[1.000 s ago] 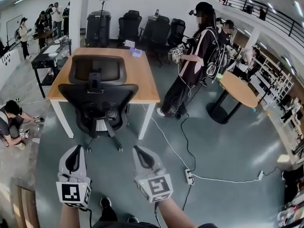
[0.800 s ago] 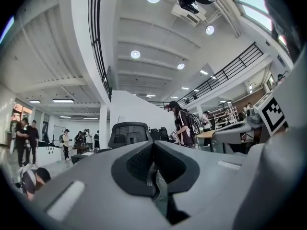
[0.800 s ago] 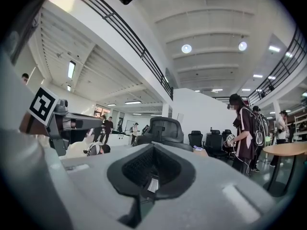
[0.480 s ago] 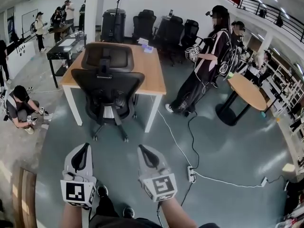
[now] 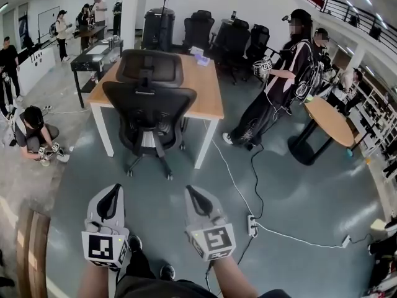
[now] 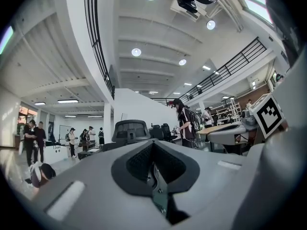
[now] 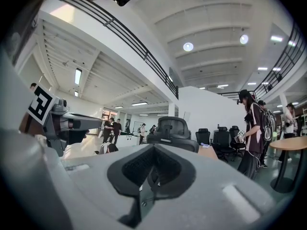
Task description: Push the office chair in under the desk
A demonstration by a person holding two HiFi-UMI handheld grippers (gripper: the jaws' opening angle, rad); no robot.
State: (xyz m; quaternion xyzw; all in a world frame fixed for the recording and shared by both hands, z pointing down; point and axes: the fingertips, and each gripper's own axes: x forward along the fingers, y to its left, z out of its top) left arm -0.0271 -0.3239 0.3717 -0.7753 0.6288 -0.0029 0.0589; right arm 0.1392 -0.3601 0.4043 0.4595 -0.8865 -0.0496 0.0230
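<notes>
- Desk (image 5: 209, 95), wooden top on white legs, stands mid-room on the grey floor.
- Office chair (image 5: 149, 113), black with a mesh back and headrest, sits at the desk's near edge between the two front legs. Its back faces the wearer, and its wheeled base is on the floor just in front of the desk.
- Left gripper (image 5: 113, 194) is low in the head view, well apart from the chair. Its jaws are closed together with nothing between them.
- Right gripper (image 5: 195, 196) is beside it, pointing towards the chair, jaws likewise closed and empty.
</notes>
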